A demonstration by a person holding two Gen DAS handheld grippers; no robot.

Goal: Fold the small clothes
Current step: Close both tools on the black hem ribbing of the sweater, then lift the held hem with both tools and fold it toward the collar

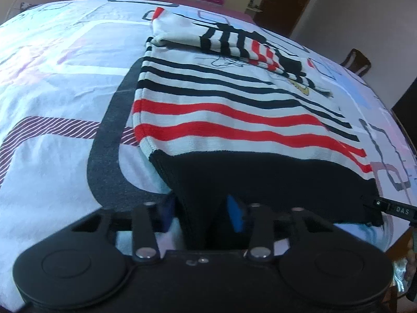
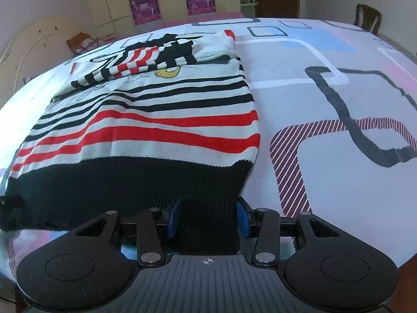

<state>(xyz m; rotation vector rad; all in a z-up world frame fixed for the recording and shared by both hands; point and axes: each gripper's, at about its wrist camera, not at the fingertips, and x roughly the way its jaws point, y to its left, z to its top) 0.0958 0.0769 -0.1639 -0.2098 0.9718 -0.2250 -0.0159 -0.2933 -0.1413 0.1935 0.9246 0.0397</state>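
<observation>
From my left wrist view, my left tool (image 1: 202,215) pinches the black hem at one corner of the striped sweater (image 1: 234,109) lying on the bed (image 1: 52,78); if that thick hem slips out, the fold will go crooked. From my right wrist view, my right tool (image 2: 208,217) clamps the hem's other corner, and uneven lifting could skew the sweater (image 2: 156,120), whose long axis runs away from me, neck farthest, sleeves (image 2: 135,60) folded across the chest.

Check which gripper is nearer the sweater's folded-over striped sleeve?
Left, marginally, as far as I can tell. Both grippers, left and right, hold the sweater's black hem; the sleeve lies far across.
</observation>
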